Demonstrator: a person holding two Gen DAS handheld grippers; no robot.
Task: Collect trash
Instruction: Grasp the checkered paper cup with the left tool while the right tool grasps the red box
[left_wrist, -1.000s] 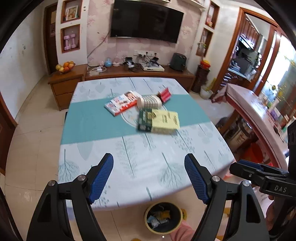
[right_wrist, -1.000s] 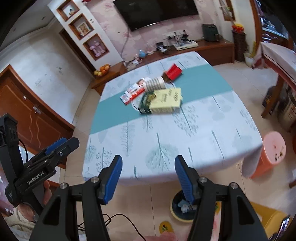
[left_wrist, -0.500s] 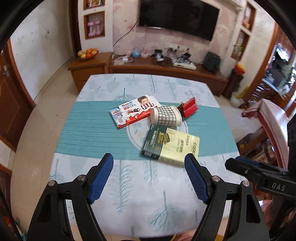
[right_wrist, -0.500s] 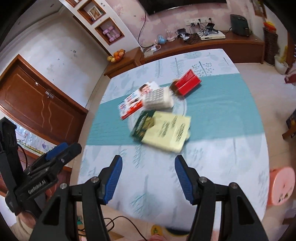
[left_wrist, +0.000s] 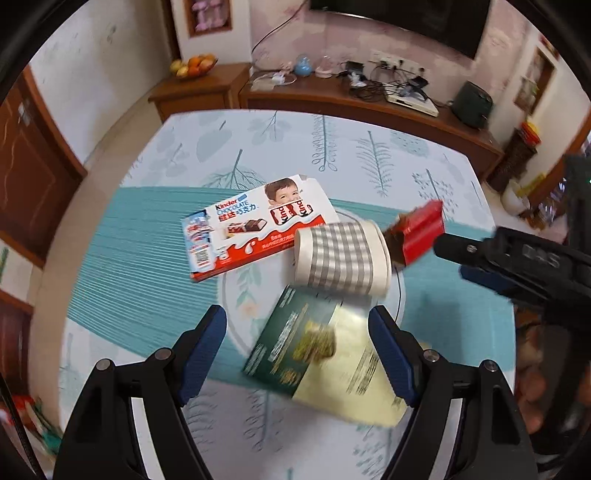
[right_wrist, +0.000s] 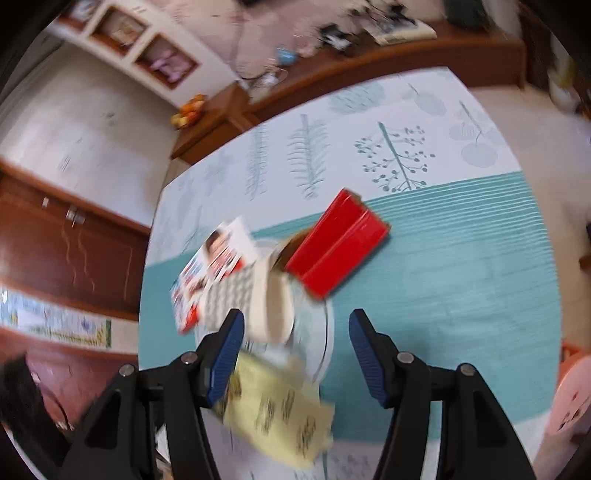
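Grippers (left_wrist: 297, 349) open above leaf-print tablecloth (left_wrist: 332, 147)

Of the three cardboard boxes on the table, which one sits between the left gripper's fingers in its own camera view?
The green-and-yellow box, lying flat nearest the camera. The Kinder chocolate box and the red box lie farther off, beyond the checked paper cup.

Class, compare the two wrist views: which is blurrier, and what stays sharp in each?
Right wrist view: heavy motion smear across the red box and paper cup. Left wrist view: the Kinder box prints legibly, only the green-and-yellow box blurs. Both grippers' fingers stay crisp.
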